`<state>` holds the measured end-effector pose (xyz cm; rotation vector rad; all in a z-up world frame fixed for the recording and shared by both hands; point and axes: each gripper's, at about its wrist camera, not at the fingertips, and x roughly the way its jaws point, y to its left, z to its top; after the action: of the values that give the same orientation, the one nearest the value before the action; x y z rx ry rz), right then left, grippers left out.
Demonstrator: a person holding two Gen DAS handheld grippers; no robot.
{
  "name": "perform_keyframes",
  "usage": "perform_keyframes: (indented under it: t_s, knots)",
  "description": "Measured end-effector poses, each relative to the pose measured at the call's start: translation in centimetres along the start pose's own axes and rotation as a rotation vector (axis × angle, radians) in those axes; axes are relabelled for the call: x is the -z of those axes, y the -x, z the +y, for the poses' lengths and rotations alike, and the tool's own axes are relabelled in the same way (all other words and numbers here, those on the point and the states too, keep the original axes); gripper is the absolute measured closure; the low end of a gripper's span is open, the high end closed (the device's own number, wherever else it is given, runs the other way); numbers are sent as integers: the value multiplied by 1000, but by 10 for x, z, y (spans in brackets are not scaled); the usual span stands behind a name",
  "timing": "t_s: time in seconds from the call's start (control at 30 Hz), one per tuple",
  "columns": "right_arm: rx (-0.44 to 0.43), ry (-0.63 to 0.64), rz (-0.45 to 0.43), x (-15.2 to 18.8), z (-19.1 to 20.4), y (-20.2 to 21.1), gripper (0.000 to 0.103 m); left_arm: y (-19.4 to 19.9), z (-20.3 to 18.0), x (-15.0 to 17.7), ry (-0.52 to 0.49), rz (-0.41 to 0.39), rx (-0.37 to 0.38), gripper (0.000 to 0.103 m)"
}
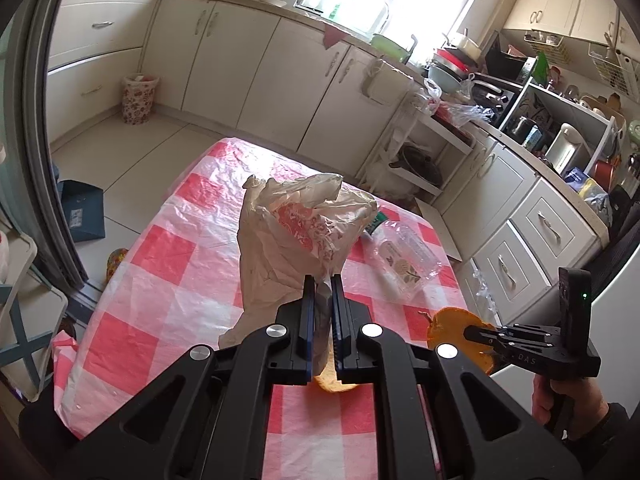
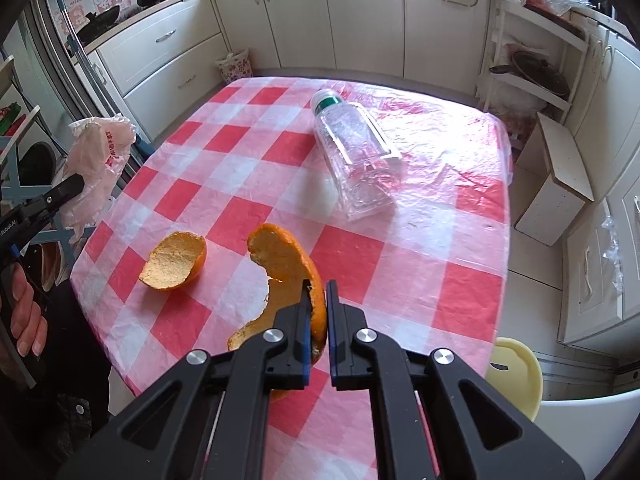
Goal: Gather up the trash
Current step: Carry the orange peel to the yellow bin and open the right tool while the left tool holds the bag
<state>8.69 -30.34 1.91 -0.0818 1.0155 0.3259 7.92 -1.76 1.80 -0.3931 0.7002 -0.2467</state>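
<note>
On the red-checked tablecloth we see a clear bottle and one orange peel. Our left gripper pinches a plastic bag; our right gripper pinches another peel.

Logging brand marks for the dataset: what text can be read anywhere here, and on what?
"DAS" on the right claw body.
"RobotAI", start cut off, on the left claw handle.
Red print on the plastic bag: unreadable.
Label on the bottle: too blurred.
</note>
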Motion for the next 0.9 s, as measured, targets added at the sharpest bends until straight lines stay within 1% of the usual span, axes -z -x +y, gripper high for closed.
perform_keyframes:
  t_s: [0.4,0.6,0.9]
  knots:
    - [18,-62,-63,16,-26,30,96,5,-47,8,-70,8,55,96]
    - [31,-97,-90,24,-39,43,96,8,-64,14,-103,12,76,96]
    - [41,-117,-110,32,-45,52,96,11,-77,20,-126,23,95,96]
